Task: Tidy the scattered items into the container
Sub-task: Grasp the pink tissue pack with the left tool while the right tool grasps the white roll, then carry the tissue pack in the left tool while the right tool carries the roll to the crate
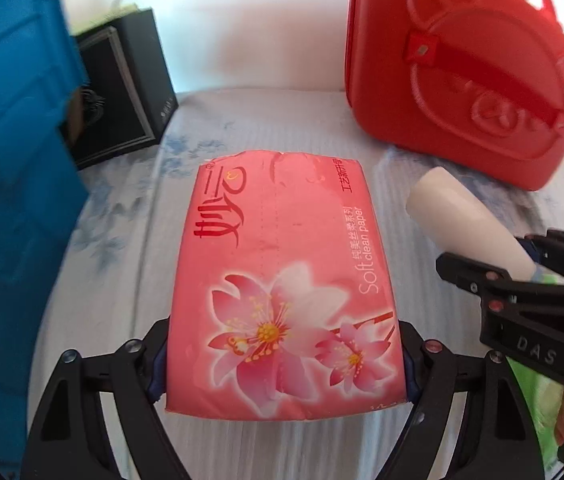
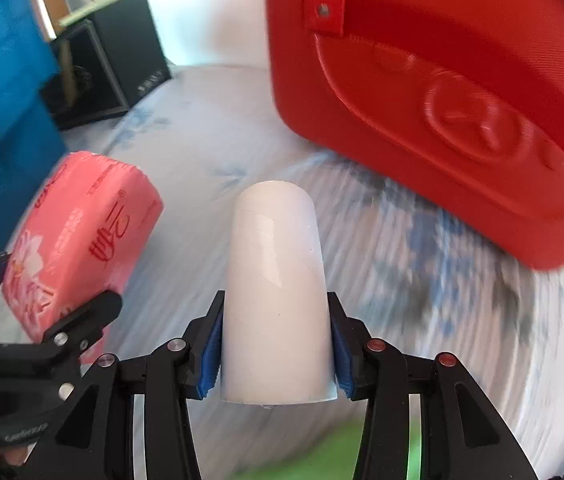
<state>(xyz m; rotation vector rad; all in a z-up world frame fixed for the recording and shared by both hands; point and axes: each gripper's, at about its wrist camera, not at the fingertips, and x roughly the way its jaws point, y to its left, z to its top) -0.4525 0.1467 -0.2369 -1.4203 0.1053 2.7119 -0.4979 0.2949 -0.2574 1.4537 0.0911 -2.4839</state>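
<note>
From the left wrist, the pink tissue pack (image 1: 282, 280) is clamped in the left gripper (image 1: 282, 364), long axis pointing ahead; the red basket (image 1: 462, 80) lies ahead-right. From the right wrist, the white roll (image 2: 277, 292) is gripped by the right gripper (image 2: 277, 360) (nearer the basket).

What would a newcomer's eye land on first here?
The big red container standing at the back right of the bed. Next, the pink tissue pack gripped in the left gripper, and beside it the white roll clamped in the right gripper.
</note>
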